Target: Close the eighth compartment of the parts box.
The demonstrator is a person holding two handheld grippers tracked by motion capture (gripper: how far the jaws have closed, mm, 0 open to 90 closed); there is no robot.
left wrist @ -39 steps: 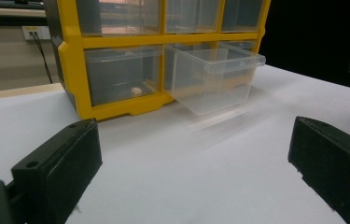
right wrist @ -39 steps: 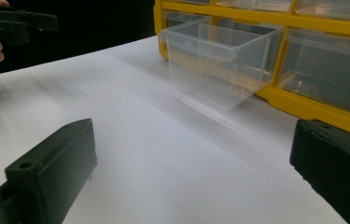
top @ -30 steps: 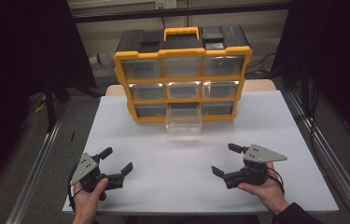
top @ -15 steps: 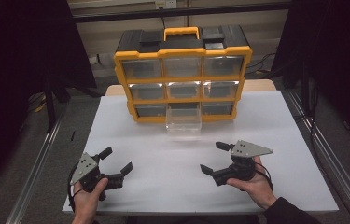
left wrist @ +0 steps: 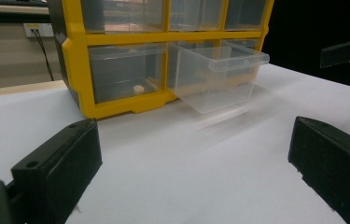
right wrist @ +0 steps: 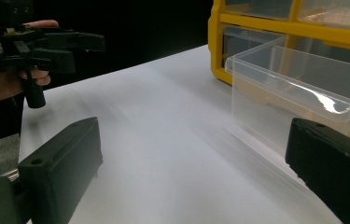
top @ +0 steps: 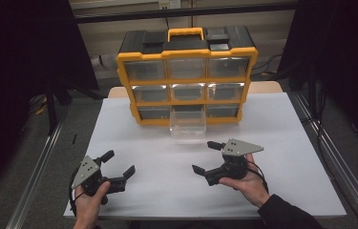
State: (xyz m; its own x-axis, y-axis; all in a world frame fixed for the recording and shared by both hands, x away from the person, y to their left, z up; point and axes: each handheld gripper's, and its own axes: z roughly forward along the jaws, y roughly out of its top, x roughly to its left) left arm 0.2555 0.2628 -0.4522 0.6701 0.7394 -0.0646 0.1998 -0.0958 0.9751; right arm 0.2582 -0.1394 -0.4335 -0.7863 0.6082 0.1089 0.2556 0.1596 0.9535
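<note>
Right gripper (top: 206,157) shifted from table's right side toward centre and forward, now nearer the pulled-out clear drawer (top: 187,125); jaws kept spread, grey plate turned w/ the hand's rotation.

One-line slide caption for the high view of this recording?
Two open hand-held grippers, left and right, hover over a white table before a yellow drawer cabinet with its bottom-middle clear drawer pulled out.

Clear glossy plastic drawer (right wrist: 298,88); matt black tongs (right wrist: 196,172); smooth white table (top: 167,176).
</note>
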